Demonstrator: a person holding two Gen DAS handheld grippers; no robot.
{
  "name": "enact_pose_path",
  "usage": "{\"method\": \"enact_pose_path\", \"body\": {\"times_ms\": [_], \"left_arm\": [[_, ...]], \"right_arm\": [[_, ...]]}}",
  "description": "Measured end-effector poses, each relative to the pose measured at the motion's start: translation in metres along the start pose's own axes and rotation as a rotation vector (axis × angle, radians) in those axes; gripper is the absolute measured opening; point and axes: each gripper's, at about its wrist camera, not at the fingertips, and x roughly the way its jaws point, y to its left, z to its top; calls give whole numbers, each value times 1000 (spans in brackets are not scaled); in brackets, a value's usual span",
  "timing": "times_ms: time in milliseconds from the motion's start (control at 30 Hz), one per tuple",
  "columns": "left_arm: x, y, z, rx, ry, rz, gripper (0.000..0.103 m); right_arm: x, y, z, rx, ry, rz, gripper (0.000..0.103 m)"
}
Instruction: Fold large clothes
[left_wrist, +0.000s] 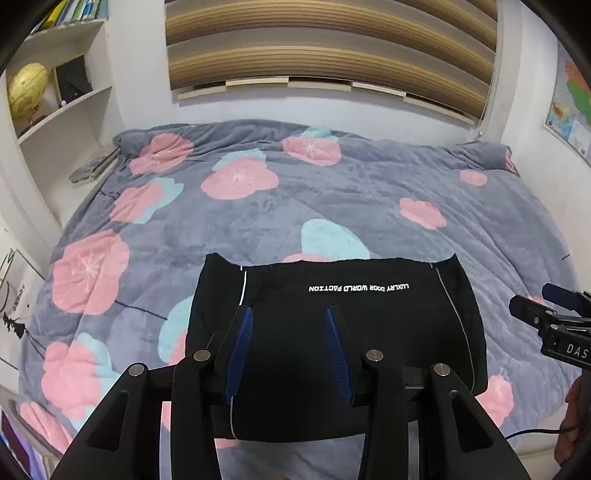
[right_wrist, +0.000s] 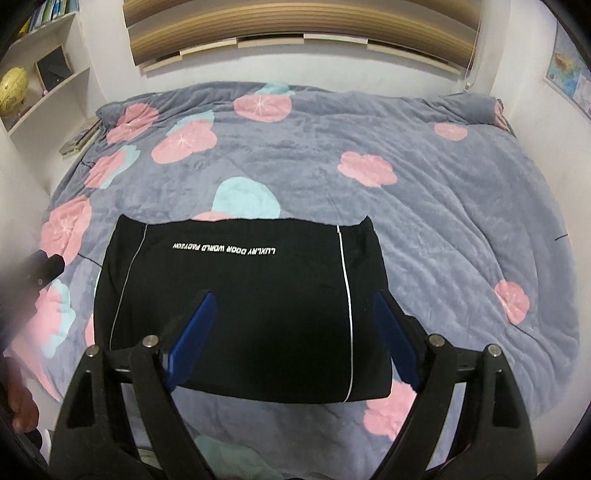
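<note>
— One garment only: a black garment, folded into a neat, roughly rectangular packet, lying flat on the near part of the bed's grey quilt with pink and pale-blue flowers.

— What marks it out?

— White lettering runs across its far half, reading upside down from both wrist views: "LUXLRY DOOR WORLD FACTION". Two thin pale piping lines run from the far edge toward the near edge, one down each side. The far edge shows small raised corners at either end; the near edge is a smooth fold.

— And the claws?

— The left gripper hangs above the packet's left-centre, its blue-padded fingers spread apart with nothing between them. The right gripper hangs over the right part, spread wider; its right finger sits just past the packet's right edge, and it holds nothing either. Whether either touches the cloth, I cannot tell.

— Anything else around?

— A wooden headboard on the far wall, white shelves with a yellow globe at the left, and a map on the right wall.
</note>
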Motion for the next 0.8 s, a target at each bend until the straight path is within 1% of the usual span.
{"method": "enact_pose_path", "body": {"times_ms": [233,500,800], "left_arm": [[1,-1,-6,8,16,5,42],[0,-5,-12,32,24,49,42],[-5,-3,-17,31,18,61,42]], "right_arm": [[-1,1,-7,1,9,-7,85],[-1,2,-15,2,23,-3,85],[-4,7,-18,2,16,-2,85]]}}
